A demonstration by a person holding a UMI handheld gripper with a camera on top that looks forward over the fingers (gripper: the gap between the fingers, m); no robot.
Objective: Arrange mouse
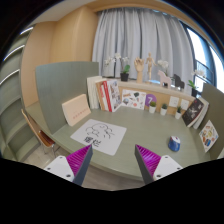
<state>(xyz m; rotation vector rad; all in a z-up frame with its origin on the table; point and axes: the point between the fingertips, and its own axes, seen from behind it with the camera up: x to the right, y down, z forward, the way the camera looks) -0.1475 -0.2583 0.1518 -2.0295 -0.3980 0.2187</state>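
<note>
Approach to the mouse, fingers apart and empty

Bring your gripper (115,162) down and to the right across the green surface (120,150), keeping the fingers spread. What looks like the mouse (174,144) is a small blue object lying well ahead, right of the right finger, near the surface's edge; the patterned sheet (99,132) lies left.

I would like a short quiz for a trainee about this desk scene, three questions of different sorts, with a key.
1. True or false: the hand-held gripper is shut on a mouse.
2. What lies on the green mat ahead of the fingers? A) patterned sheet B) keyboard C) plate
3. Fill in: beyond the right finger stands a small ____ cup.

Key: 1. false, the fingers are open with nothing between them. 2. A, the patterned sheet. 3. blue.
</note>
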